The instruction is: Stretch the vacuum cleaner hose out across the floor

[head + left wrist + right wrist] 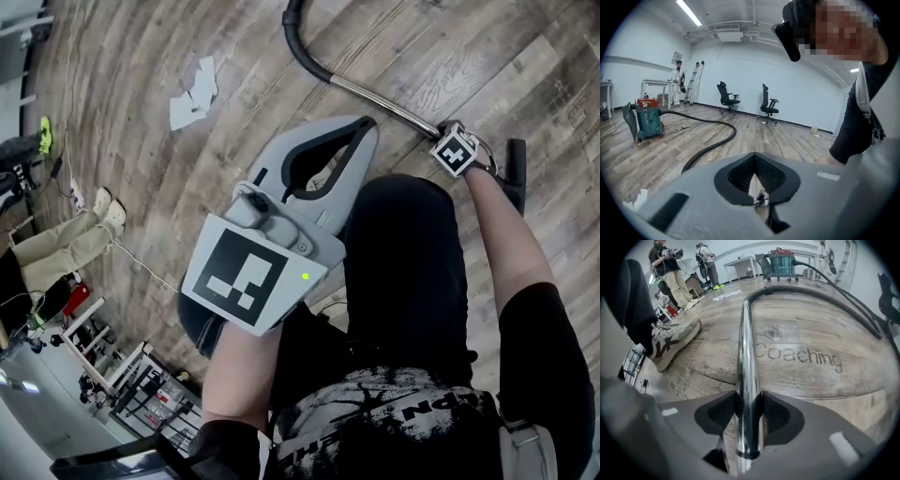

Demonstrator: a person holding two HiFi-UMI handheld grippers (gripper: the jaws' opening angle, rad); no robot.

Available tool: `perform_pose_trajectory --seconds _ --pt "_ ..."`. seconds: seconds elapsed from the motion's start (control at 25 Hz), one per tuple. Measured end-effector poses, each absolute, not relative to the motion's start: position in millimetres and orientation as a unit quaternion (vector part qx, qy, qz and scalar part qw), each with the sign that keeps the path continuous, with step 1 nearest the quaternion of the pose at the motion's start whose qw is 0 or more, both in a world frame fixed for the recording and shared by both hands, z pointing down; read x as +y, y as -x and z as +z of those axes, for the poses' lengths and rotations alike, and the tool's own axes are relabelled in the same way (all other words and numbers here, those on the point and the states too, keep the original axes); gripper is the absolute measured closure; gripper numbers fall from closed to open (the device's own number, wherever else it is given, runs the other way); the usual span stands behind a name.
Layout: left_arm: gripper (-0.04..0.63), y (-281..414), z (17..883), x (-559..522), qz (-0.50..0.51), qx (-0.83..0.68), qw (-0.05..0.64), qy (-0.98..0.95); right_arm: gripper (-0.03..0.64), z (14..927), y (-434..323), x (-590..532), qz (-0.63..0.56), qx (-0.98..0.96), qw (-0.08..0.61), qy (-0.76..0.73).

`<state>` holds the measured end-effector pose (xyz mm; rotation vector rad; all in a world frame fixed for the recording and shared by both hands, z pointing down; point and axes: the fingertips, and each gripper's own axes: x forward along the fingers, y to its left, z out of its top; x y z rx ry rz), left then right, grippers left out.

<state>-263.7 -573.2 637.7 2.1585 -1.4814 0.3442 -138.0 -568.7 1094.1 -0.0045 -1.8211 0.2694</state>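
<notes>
Right gripper (749,412): pads clamped on chrome wand (746,352), one pad on each side. Wand shiny, straight, runs forward over wood floor (811,380), joins black hose (834,301) at bend. Hose dark, matte, sweeps in long curve across floor to teal vacuum cleaner (781,262) far off. Left gripper (757,187): jaws together, nothing between, held up clear of hose.
</notes>
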Motion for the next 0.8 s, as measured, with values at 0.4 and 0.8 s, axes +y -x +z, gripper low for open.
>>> perform_pose_trajectory --seconds 0.4,0.8 --pt "0.594 309.9 665.2 -566.4 0.091 -0.586 0.284 -0.753 0.437 1097.2 143.9 -571.8 0.086 -0.778 0.622 -0.002" --pt "0.593 317.3 737.1 -548.0 0.008 -0.567 0.416 -0.711 0.439 1075.9 137.4 -564.3 0.092 -0.759 0.644 0.009"
